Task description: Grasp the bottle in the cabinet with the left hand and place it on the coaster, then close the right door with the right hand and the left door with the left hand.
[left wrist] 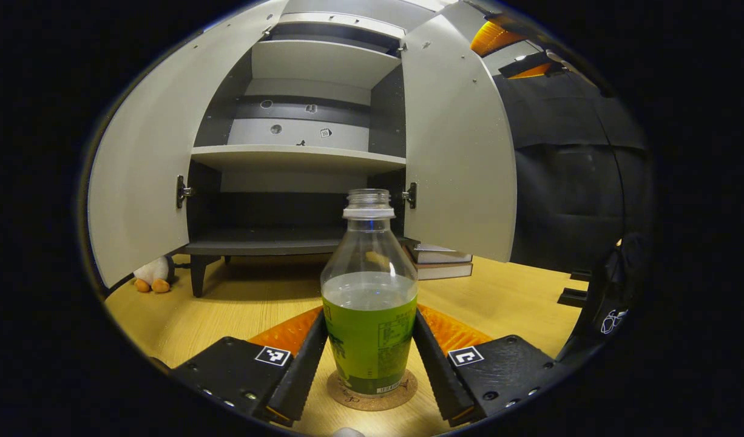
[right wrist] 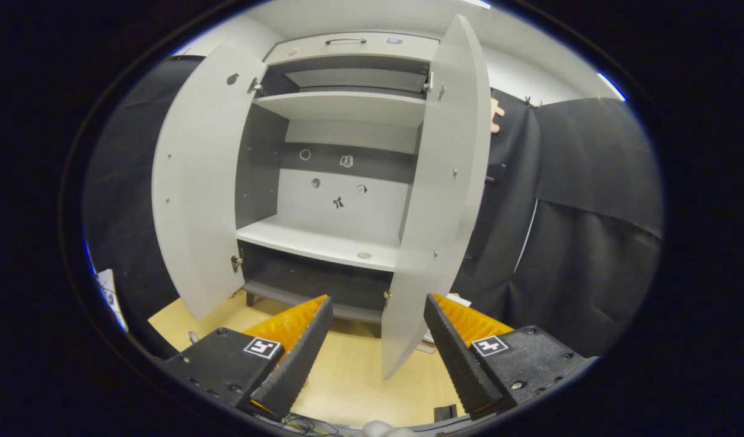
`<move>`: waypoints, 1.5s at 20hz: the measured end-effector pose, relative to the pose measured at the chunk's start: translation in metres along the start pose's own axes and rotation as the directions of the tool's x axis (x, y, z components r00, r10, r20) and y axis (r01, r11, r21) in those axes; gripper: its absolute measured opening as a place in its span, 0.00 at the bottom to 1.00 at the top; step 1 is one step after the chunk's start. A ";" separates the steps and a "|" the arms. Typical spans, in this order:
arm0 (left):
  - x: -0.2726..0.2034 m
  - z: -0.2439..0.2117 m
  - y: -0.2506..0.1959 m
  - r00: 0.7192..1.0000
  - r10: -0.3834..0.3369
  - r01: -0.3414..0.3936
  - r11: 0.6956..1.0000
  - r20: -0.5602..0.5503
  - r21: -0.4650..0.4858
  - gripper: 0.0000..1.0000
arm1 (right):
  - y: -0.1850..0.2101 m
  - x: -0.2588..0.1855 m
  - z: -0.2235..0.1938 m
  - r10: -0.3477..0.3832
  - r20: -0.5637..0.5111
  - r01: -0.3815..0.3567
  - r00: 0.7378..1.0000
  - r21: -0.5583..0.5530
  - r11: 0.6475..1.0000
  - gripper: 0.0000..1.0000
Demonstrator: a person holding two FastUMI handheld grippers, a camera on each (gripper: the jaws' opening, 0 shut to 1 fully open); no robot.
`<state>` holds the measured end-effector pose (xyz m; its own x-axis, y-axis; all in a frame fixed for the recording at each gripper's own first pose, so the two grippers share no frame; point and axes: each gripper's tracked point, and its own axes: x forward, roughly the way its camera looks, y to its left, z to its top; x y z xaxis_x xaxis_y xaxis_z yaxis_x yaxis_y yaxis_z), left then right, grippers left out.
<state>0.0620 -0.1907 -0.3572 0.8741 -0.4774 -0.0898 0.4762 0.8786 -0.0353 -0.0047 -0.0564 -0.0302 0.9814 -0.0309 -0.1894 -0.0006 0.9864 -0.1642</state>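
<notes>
- Left gripper view: plastic bottle [left wrist: 369, 297] stands upright on round cork coaster [left wrist: 372, 389], lower centre of frame, cap off, green label, liquid about halfway up.
- Left gripper [left wrist: 370, 358] fingers flank the bottle on both sides; they look touching or just off the label, can't tell if they press. Call it around the bottle, grip state unclear.
- Placing step looks done, judging by the bottle seated on the coaster; the cabinet [left wrist: 299, 159] shelves in view hold no bottle.
- Both doors wide open. Left door [left wrist: 144, 182] at left of frame, right door [left wrist: 460, 152] right of centre, behind the bottle.
- Right gripper view: right gripper [right wrist: 378, 346] spread wide, nothing between the fingers, low centre of frame.
- Key relation: the right door [right wrist: 436, 206] hangs edge-on just above and between the right gripper's fingertips, its long axis vertical, free edge towards the camera. Near, apart, no contact.
- Judgement: next is closing that door; the right gripper is the nearer one and needs to get onto the door's outer face, right of frame, and push toward the cabinet.
- Left door [right wrist: 196, 188] is farther off, at upper left of that frame.
- Risk: pulling the left gripper back carelessly could tip the tall, light bottle.
- Wooden tabletop [left wrist: 238, 303] under everything.
</notes>
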 end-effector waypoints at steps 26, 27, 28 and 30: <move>-0.085 0.250 0.082 0.970 0.217 -0.216 0.976 0.113 -0.015 0.97 | 0.015 -0.019 0.025 0.018 0.141 -0.034 0.990 0.113 0.993 0.95; -0.098 0.261 0.093 0.961 0.248 -0.248 0.969 0.121 -0.012 0.97 | 0.015 -0.019 0.025 0.014 0.149 -0.032 0.989 0.119 0.992 0.96; -0.109 0.271 0.103 0.955 0.270 -0.271 0.963 0.120 -0.013 0.97 | 0.014 -0.020 0.027 0.008 0.158 -0.028 0.987 0.123 0.992 0.96; -0.133 0.289 0.121 0.939 0.322 -0.323 0.946 0.119 -0.012 0.97 | 0.012 -0.019 0.027 -0.004 0.170 -0.019 0.985 0.134 0.991 0.99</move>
<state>0.0312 -0.0240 -0.0620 0.9857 -0.1671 0.0229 0.1675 0.9857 -0.0166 -0.0187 -0.0396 -0.0027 0.9997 -0.0071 -0.0214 0.0065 0.9996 -0.0291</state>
